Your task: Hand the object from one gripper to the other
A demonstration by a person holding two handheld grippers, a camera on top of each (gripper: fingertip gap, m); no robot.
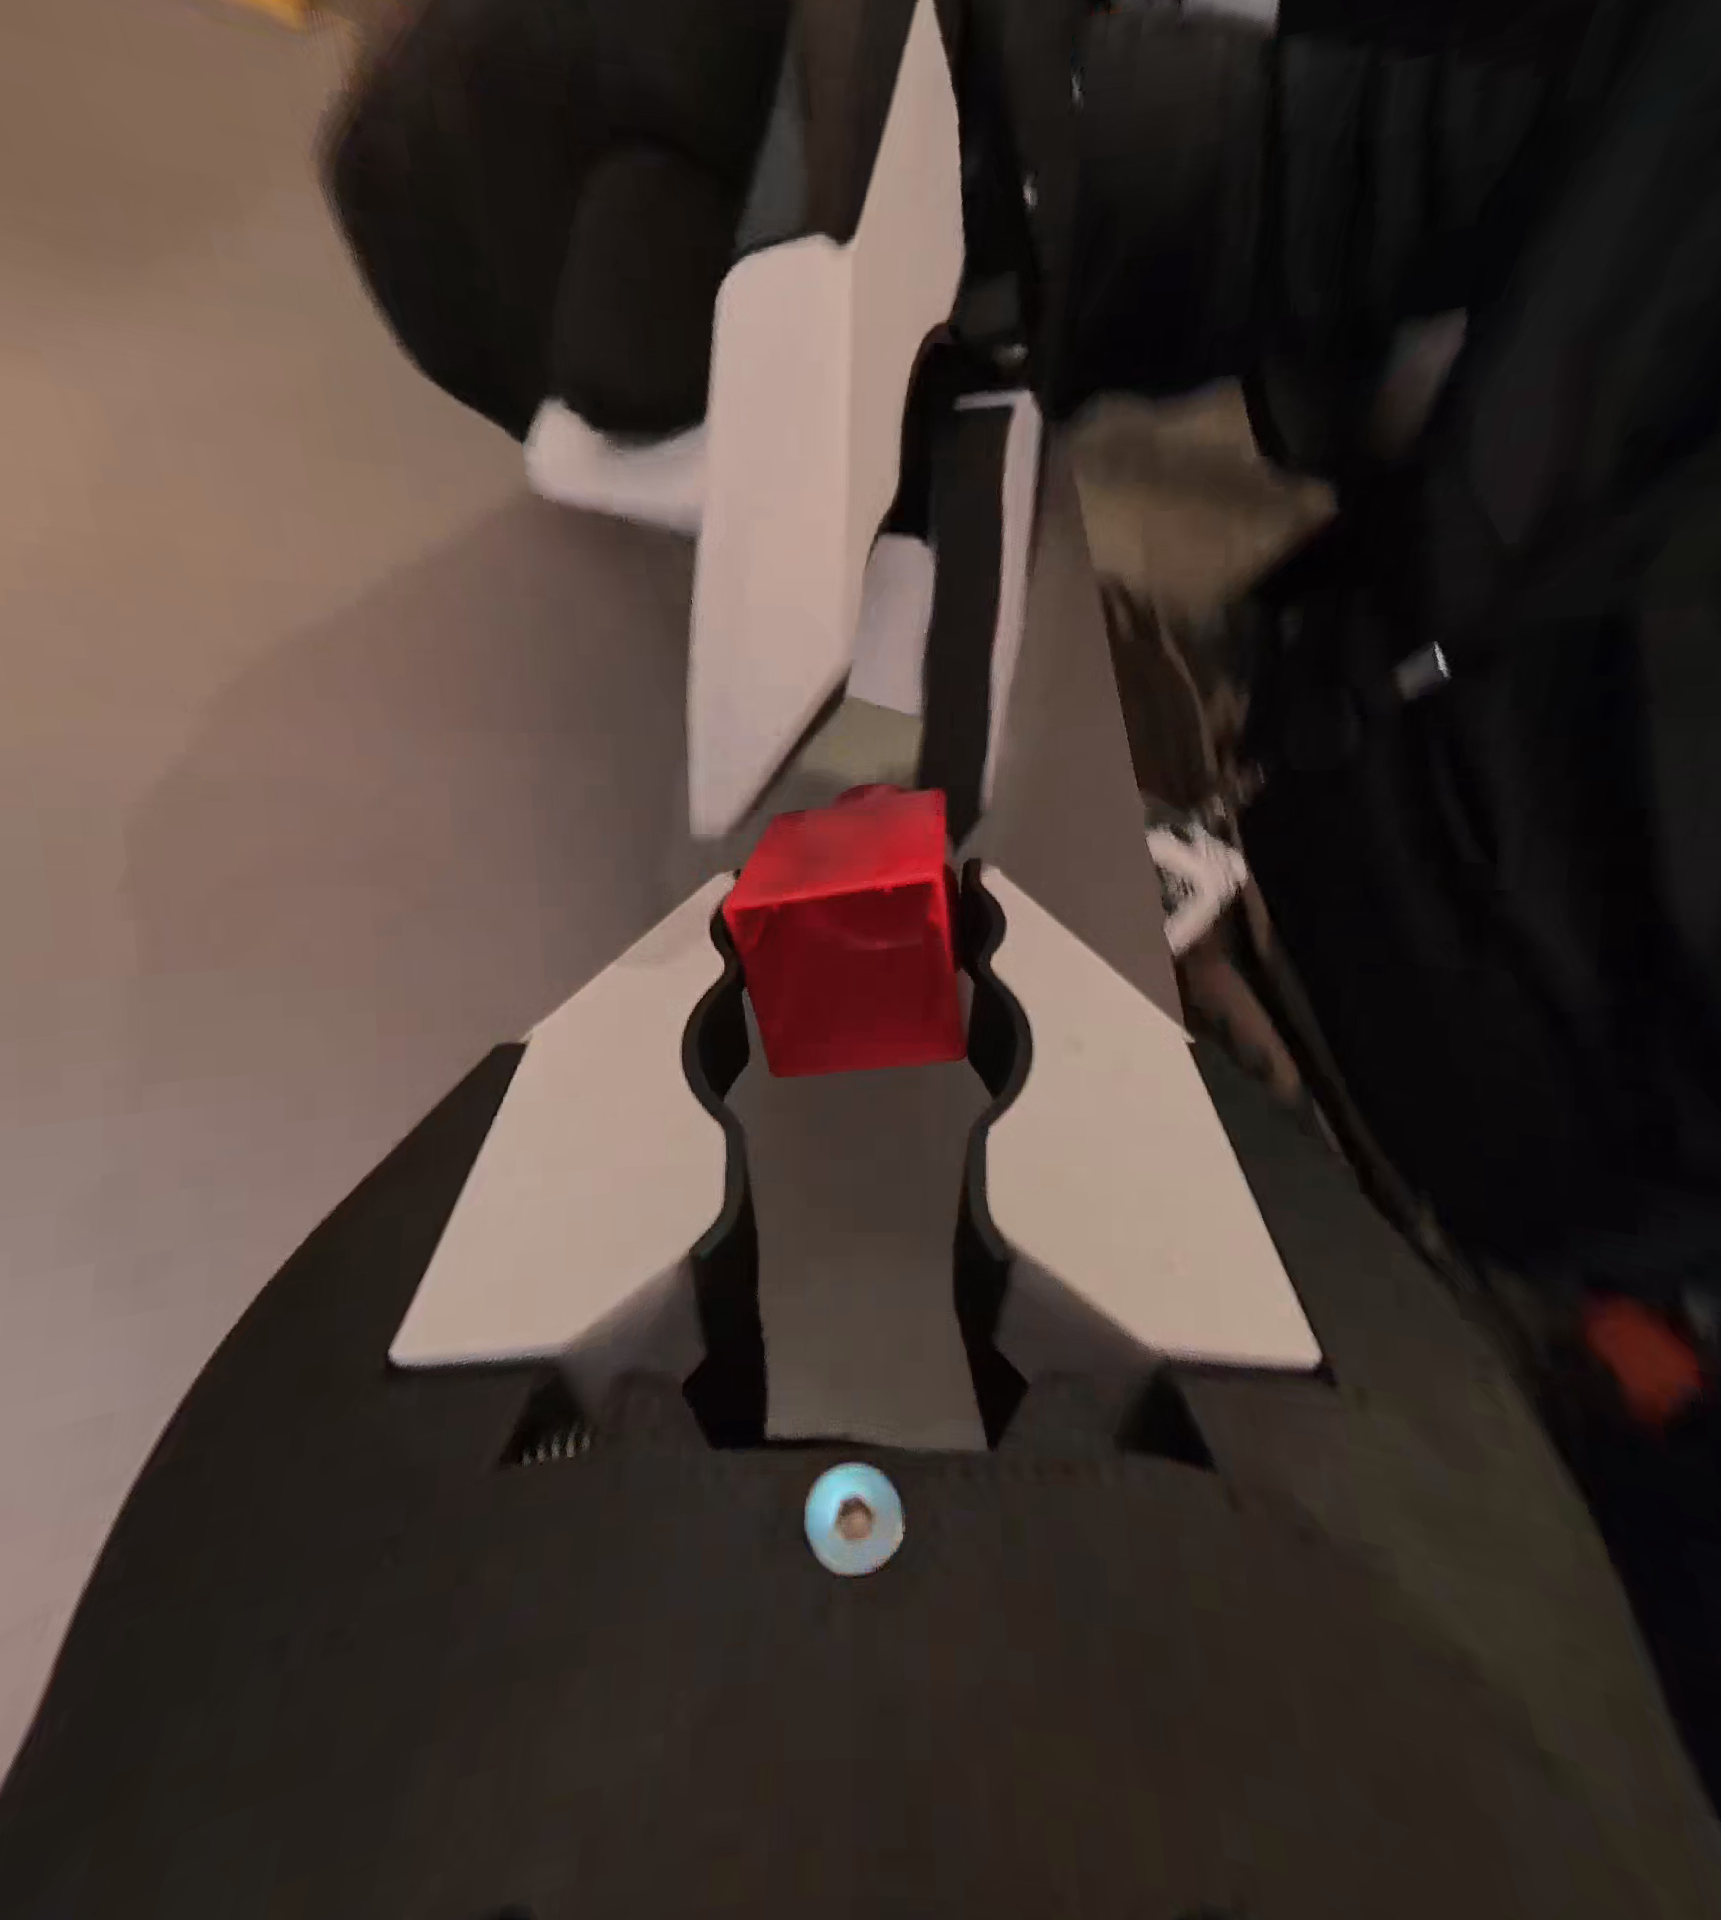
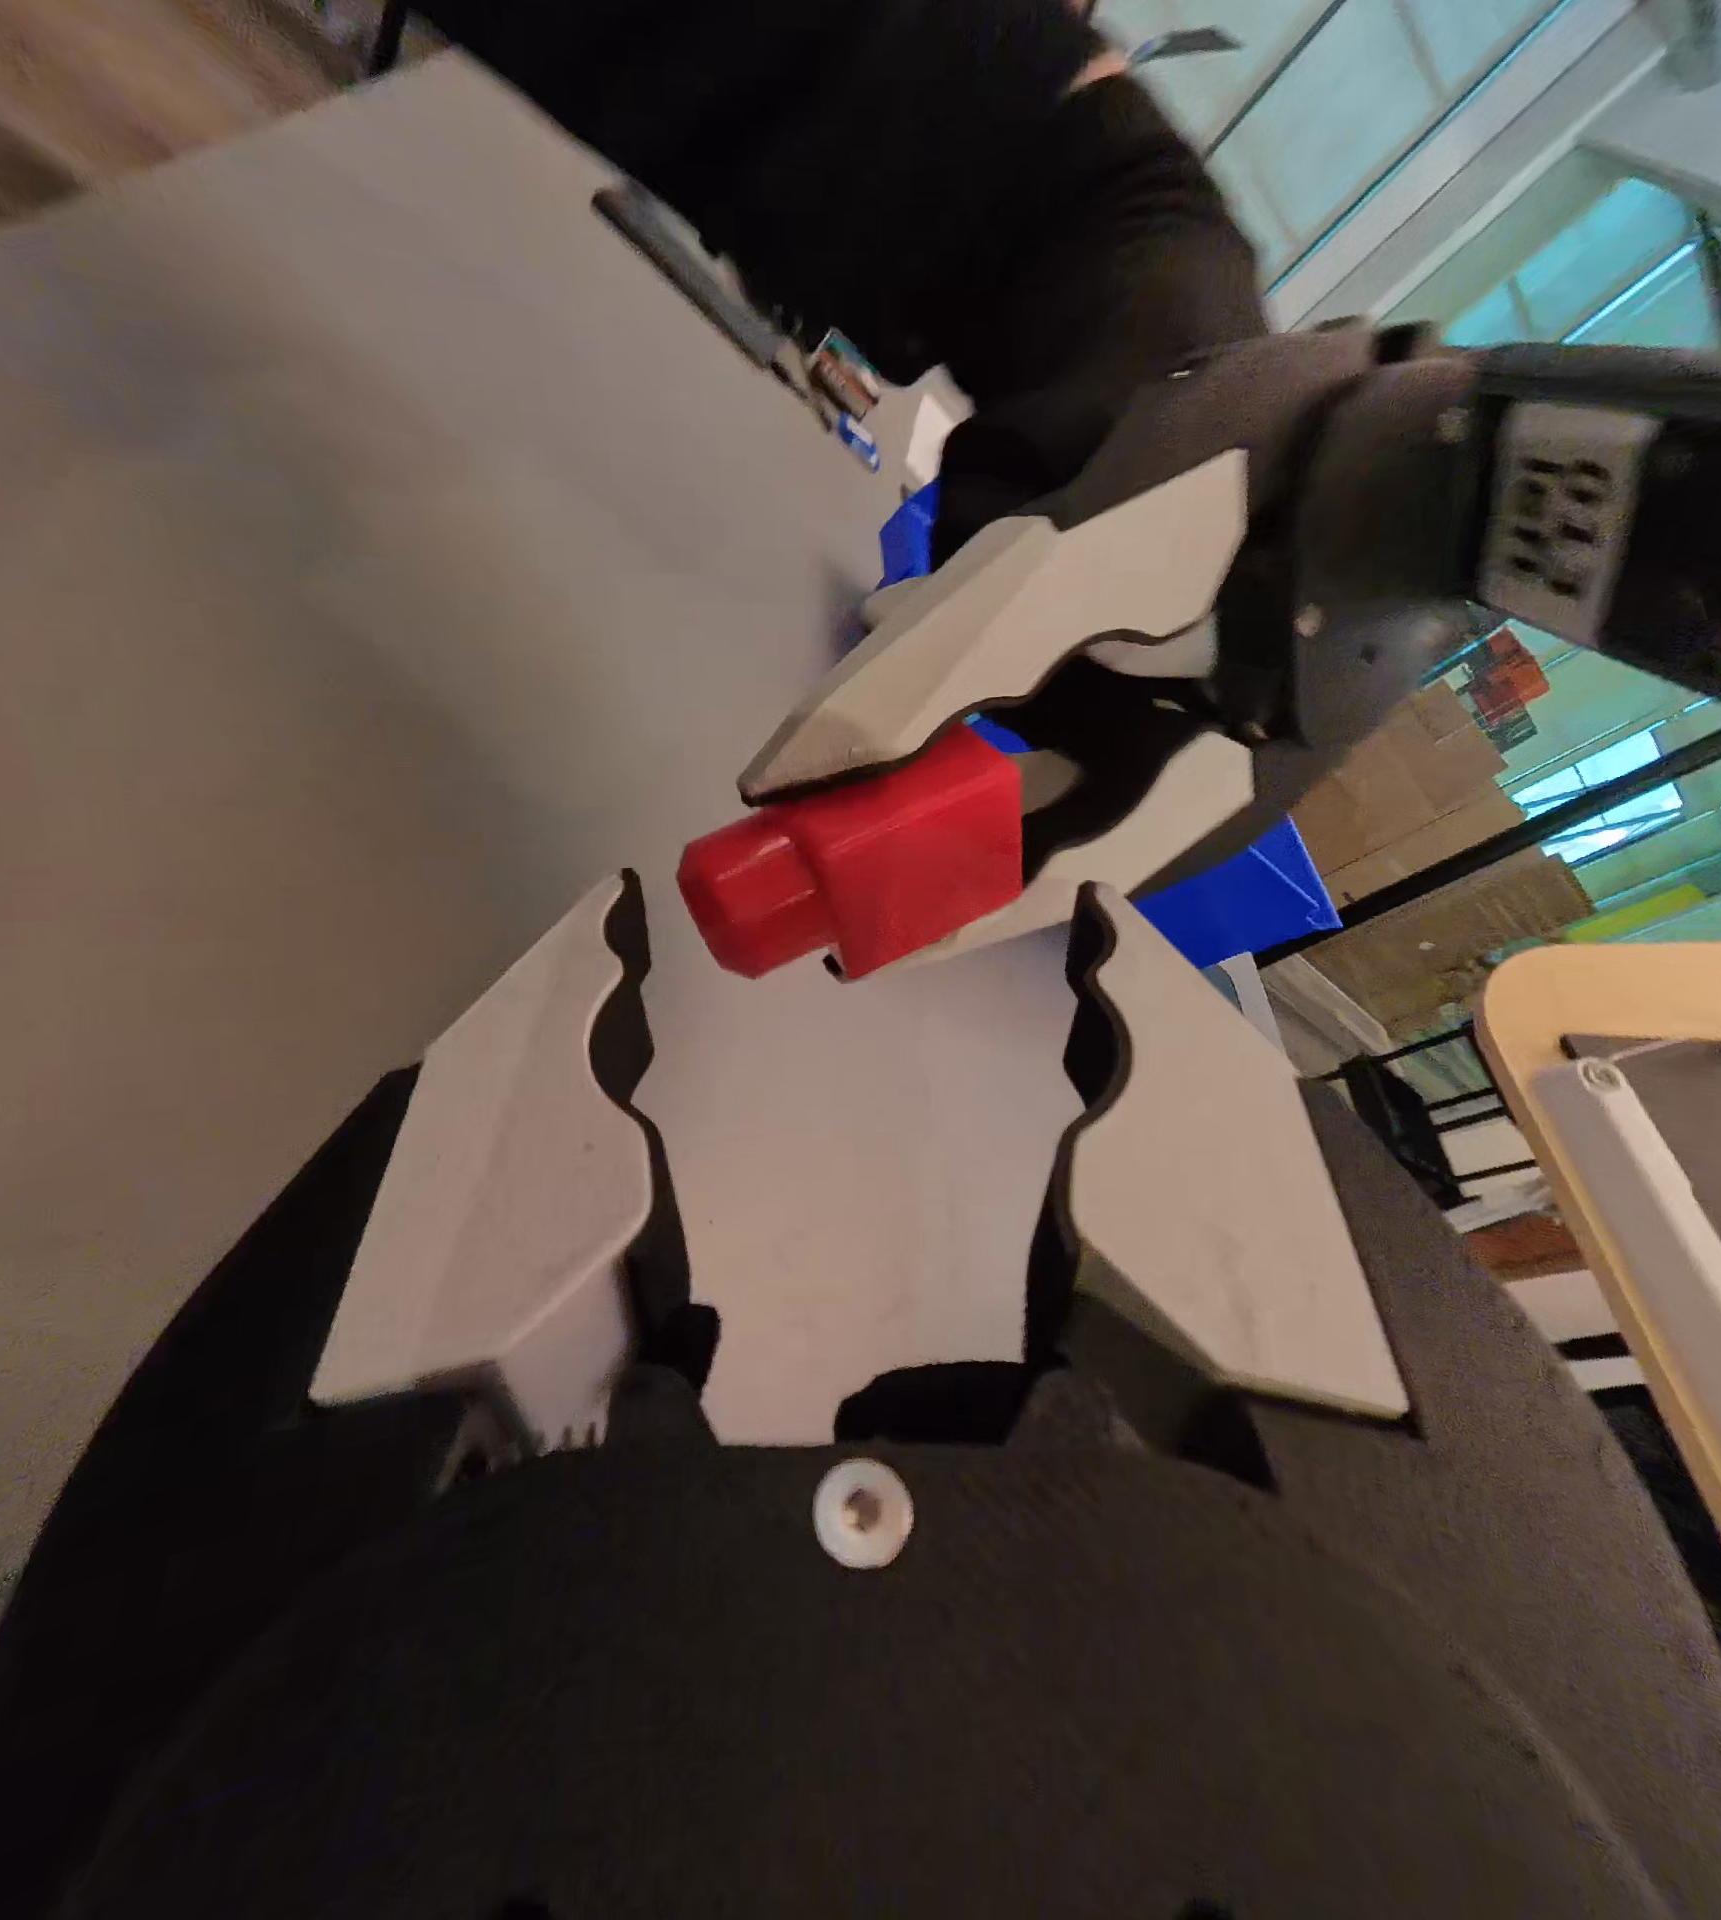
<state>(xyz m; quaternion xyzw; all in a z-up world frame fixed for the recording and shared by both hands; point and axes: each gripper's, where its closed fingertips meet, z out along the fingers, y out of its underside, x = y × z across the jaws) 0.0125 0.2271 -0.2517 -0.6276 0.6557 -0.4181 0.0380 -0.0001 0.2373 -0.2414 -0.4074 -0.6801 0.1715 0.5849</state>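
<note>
Left claw (image 1: 851,894) grips red block (image 1: 848,935); right claw (image 2: 856,925) gapes

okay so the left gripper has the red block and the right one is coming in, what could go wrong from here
1. The left gripper holds the red plastic block with a round stub only near its fingertips, so a nudge might twist it loose.
2. The right gripper is open with just the stub near its fingers; closing there may give a shallow, slippery hold.
3. The two grippers' fingers are close and could collide.
</note>
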